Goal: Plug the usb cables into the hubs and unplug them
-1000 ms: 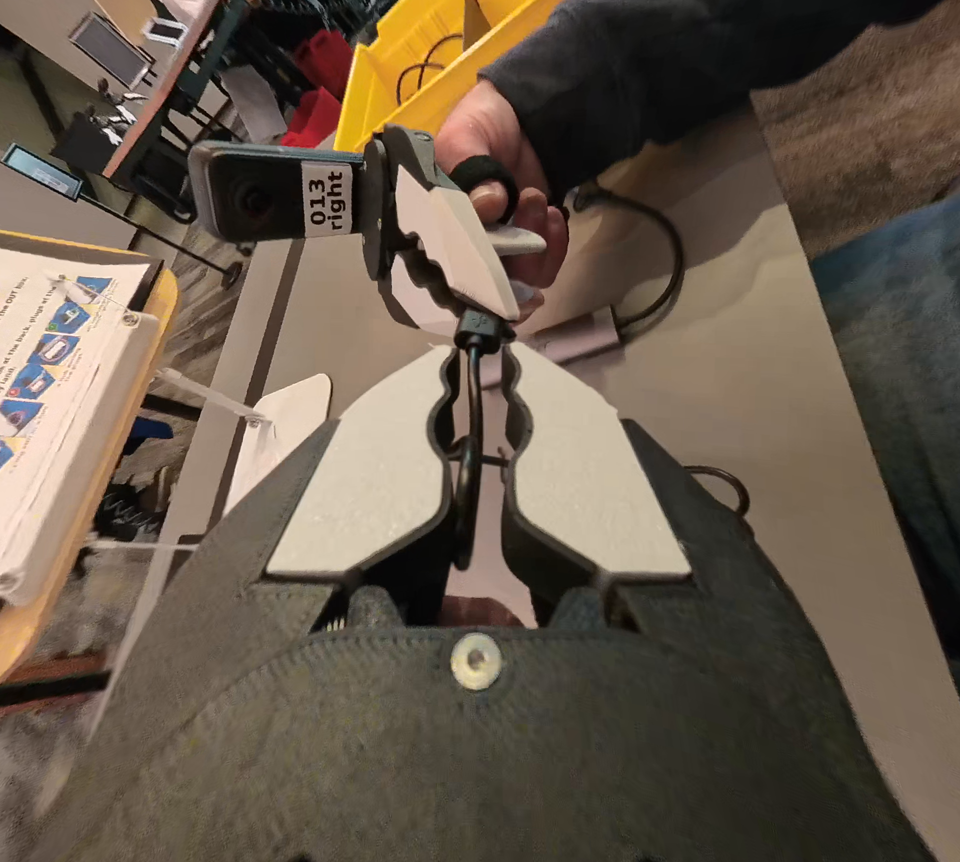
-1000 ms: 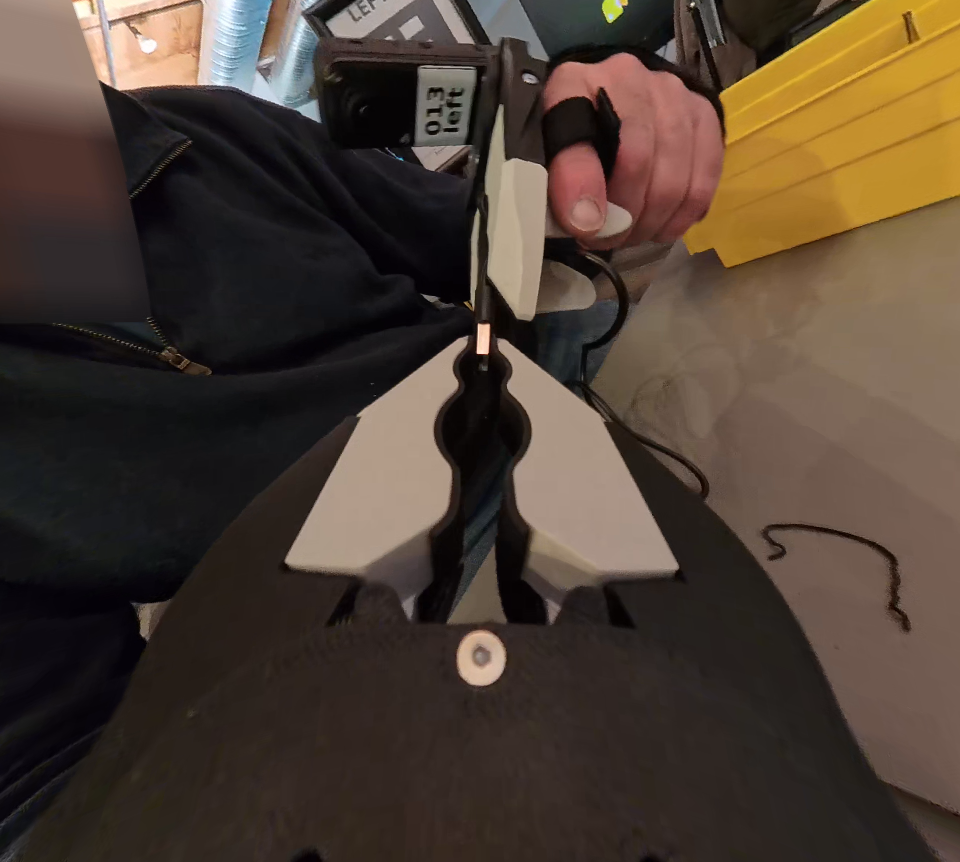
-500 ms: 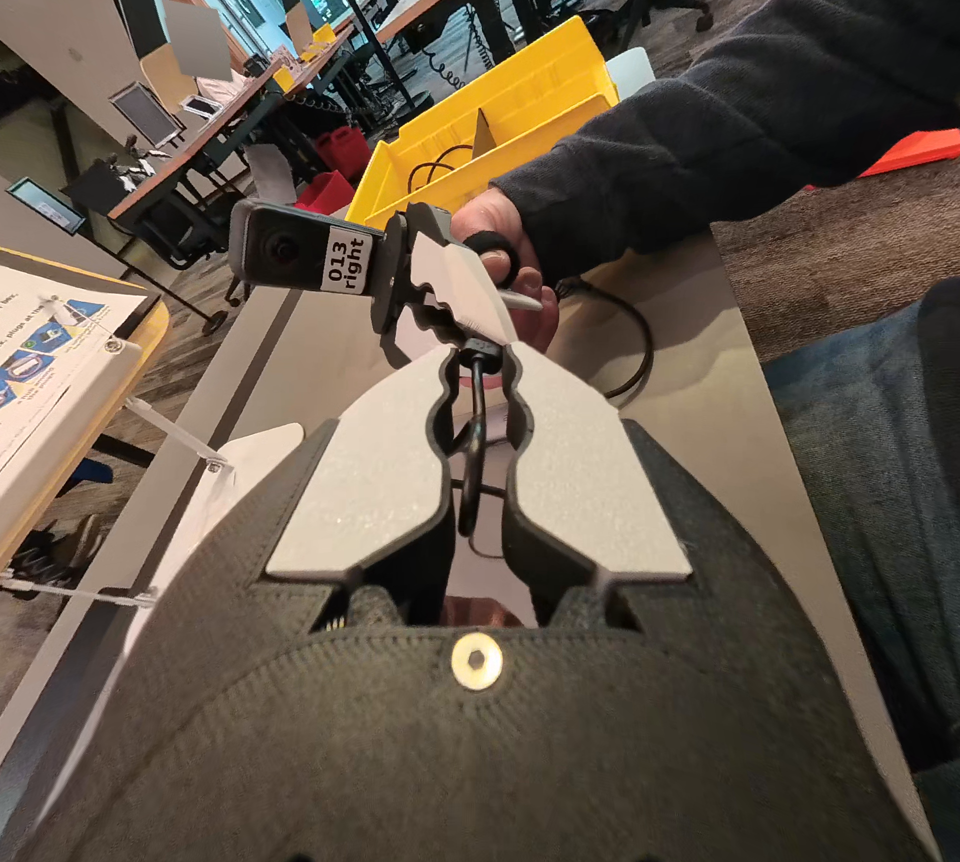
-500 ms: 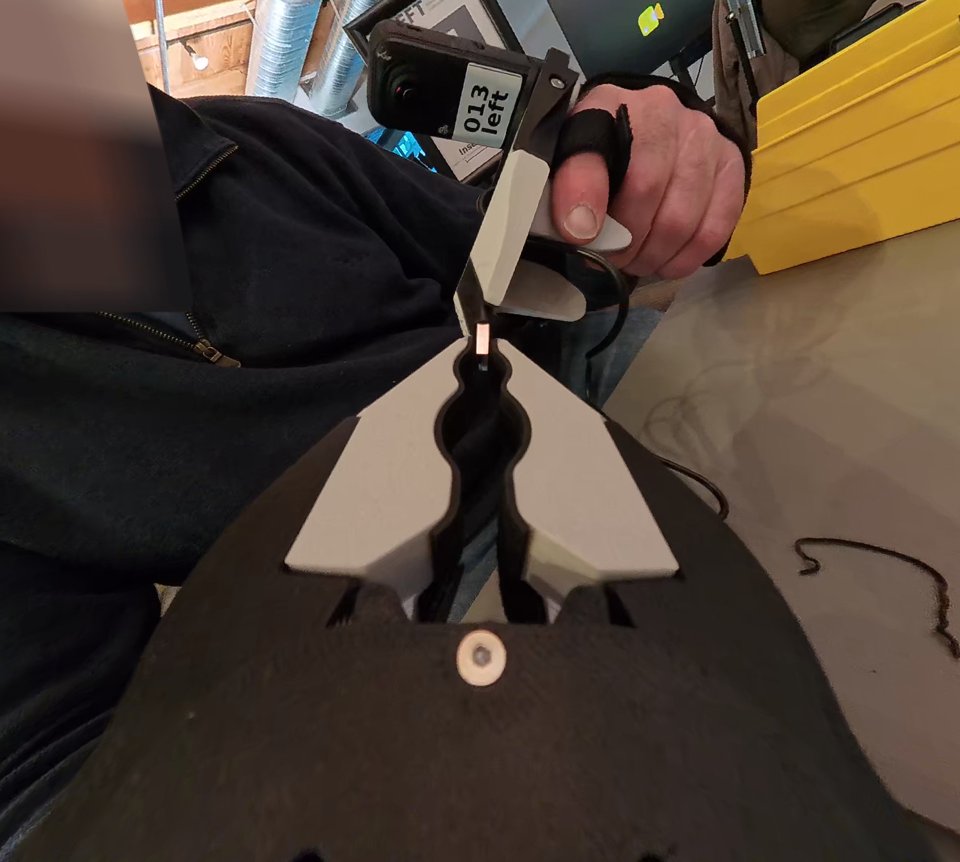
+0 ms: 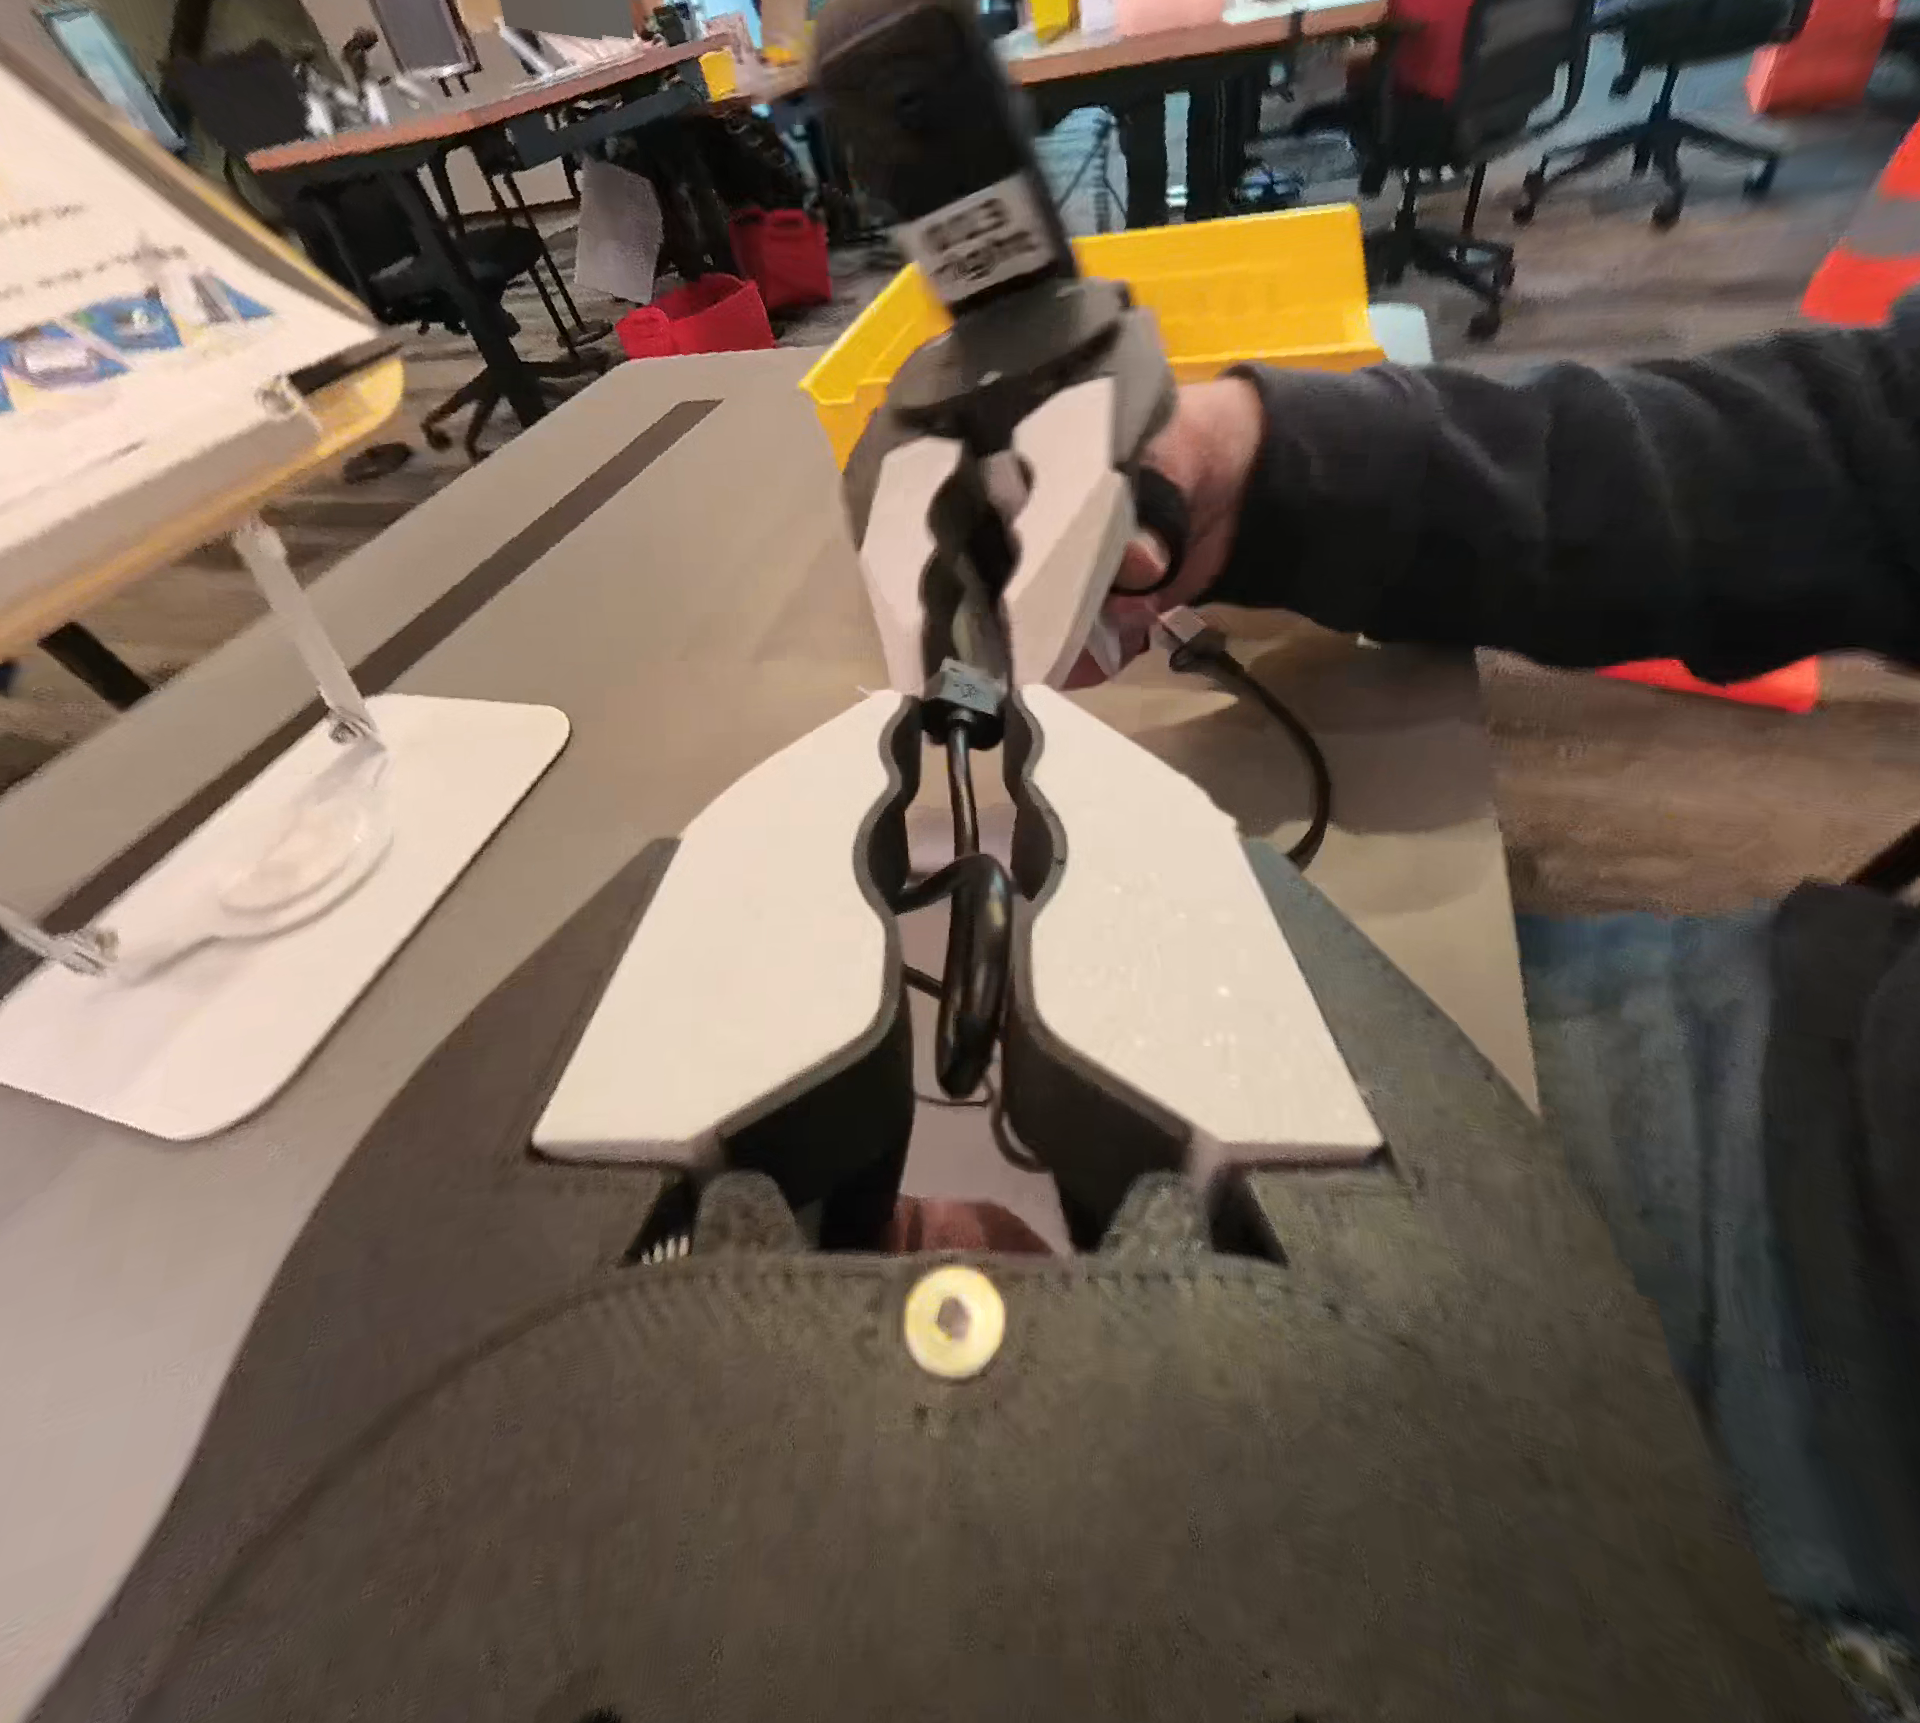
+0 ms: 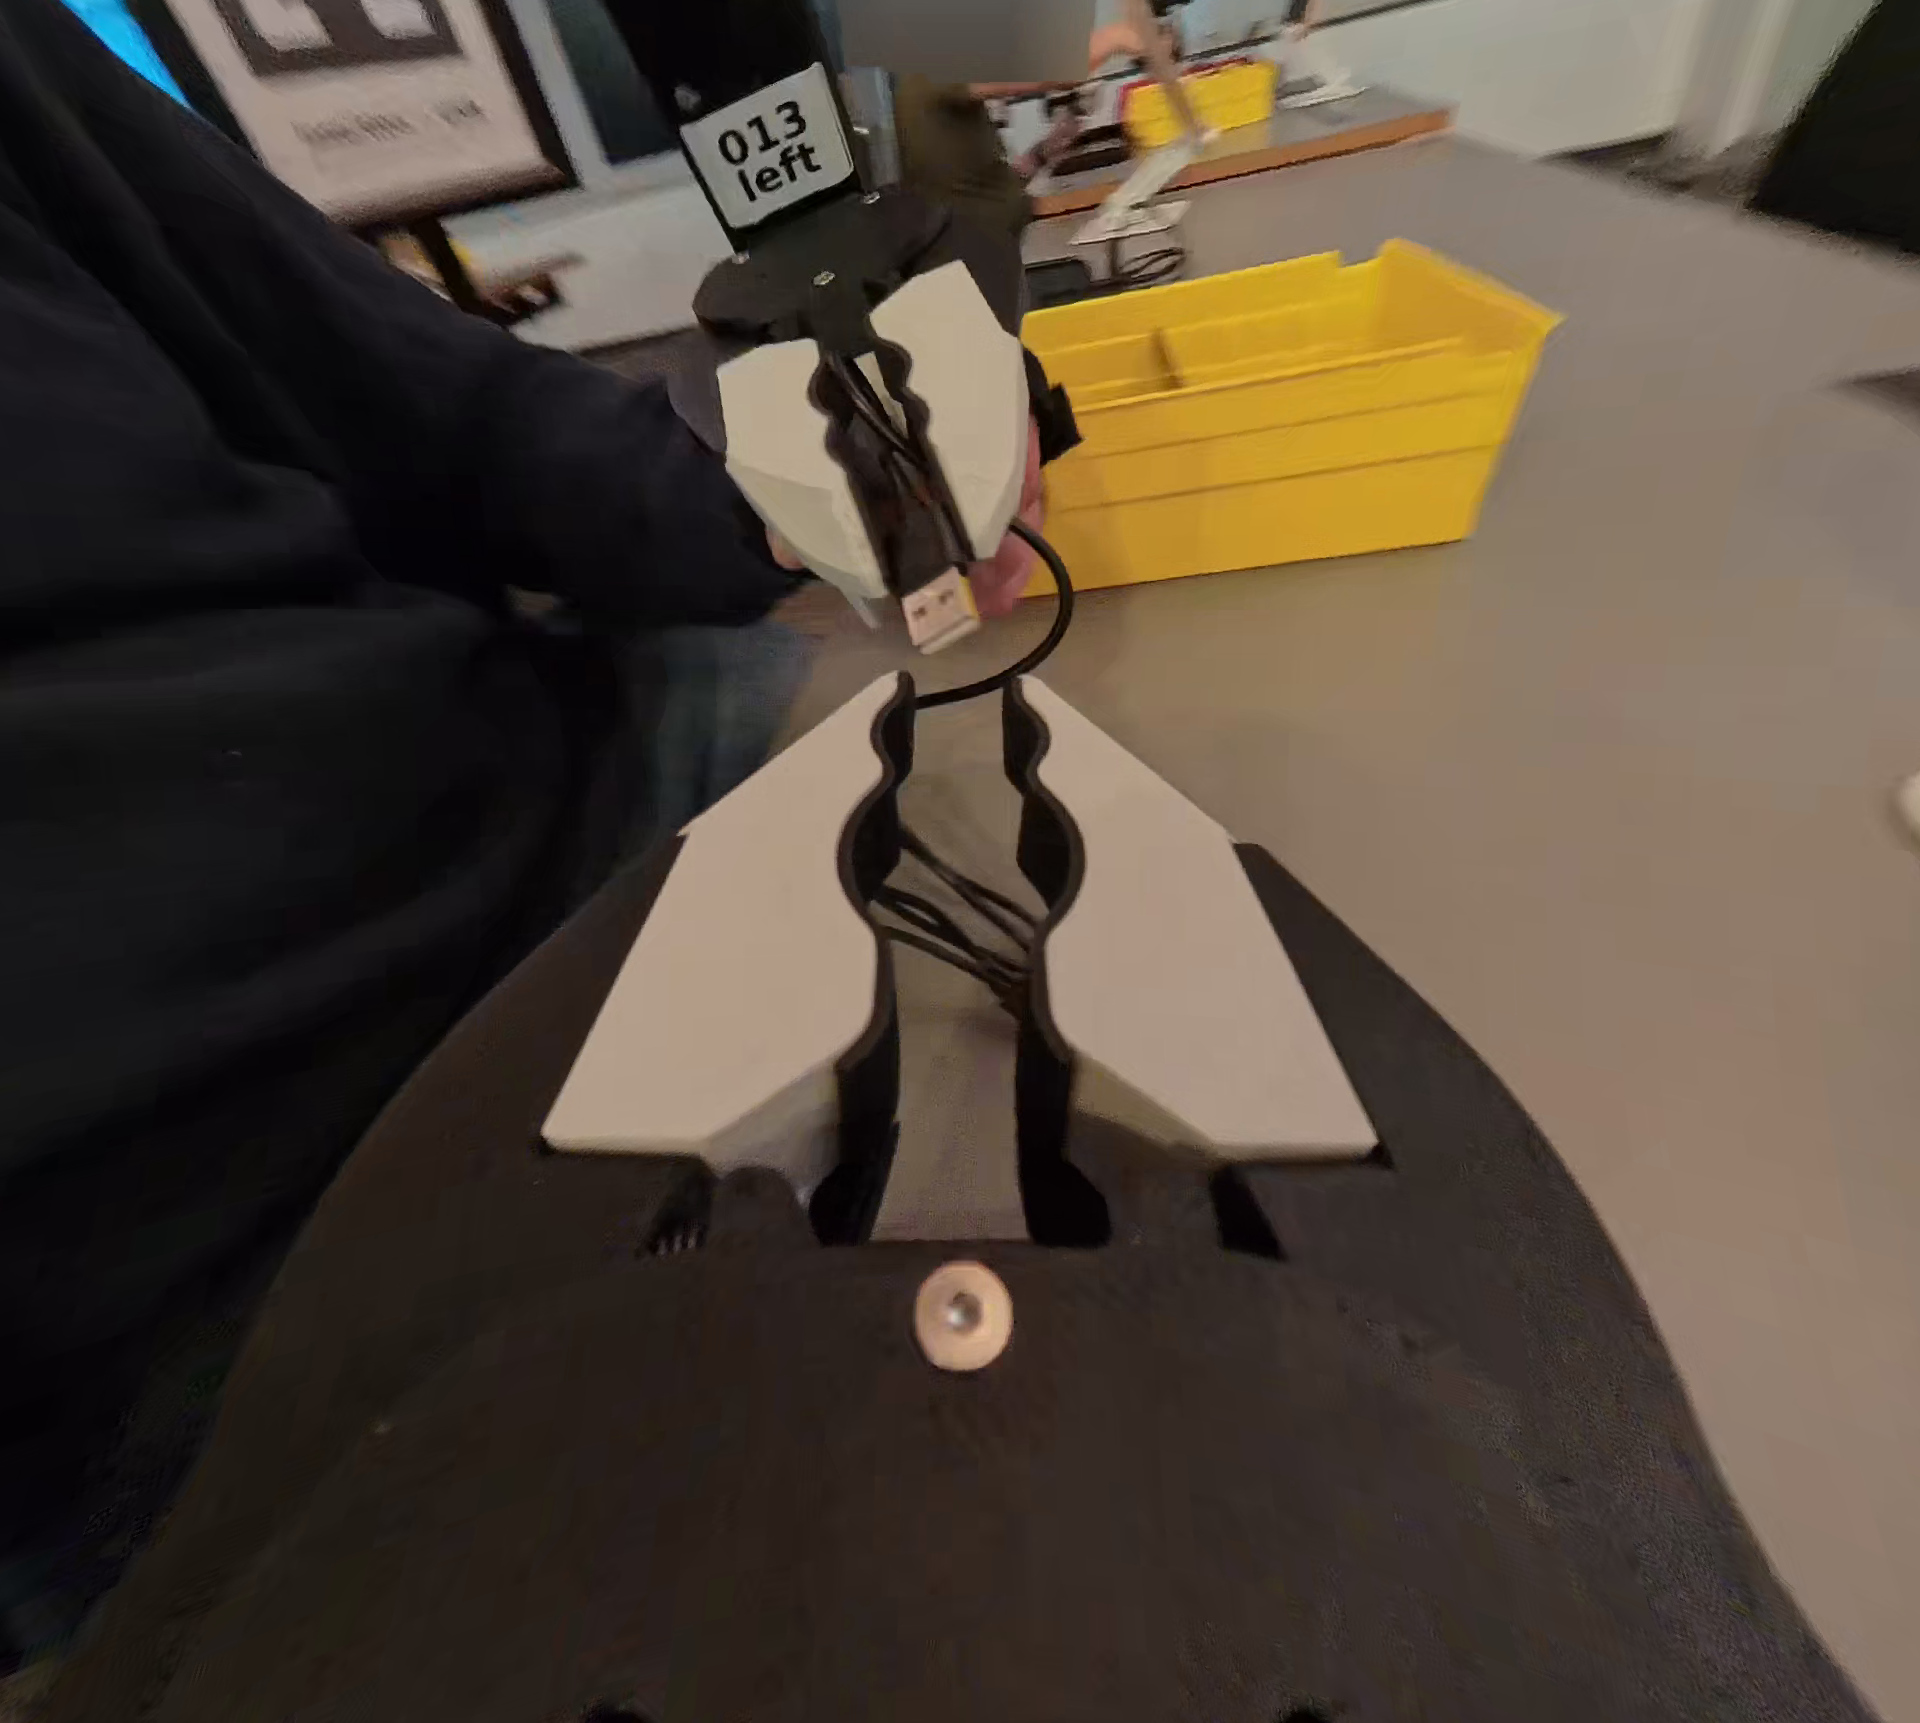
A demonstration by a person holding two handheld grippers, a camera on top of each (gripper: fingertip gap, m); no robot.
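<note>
Left gripper (image 5: 958, 705): nearest to us in its own view, its jaws are closed on the black moulded body of the USB plug (image 5: 966, 691), pinched right at the fingertips.
USB cable (image 5: 977, 946): it runs back from the plug and loops in the gap between the two fingers, slack rather than taut.
Plug, seen from the other side: the right wrist view shows the metal end sticking out free past the left fingertips, tilted down. It sits in no port.
Right gripper (image 6: 958, 686): its jaws stand apart and hold nothing. It faces the left gripper, just beyond the plug but not touching it.
Second connector (image 5: 1184, 629): a small plug on a black lead lies just past the person's right hand (image 5: 1205, 468). We cannot tell what it belongs to.
Table (image 6: 1455, 790): a grey top, with a yellow bin (image 6: 1299, 468) farther back. No hub shows in either view.
Step in hand: we judge the cable is between ports, held unplugged in the air.
Next move: we need to find the hub and steady it with the free right gripper. Then we turn the plug's flat metal shell square to a port and push straight in, keeping the loop clear of the fingers.
</note>
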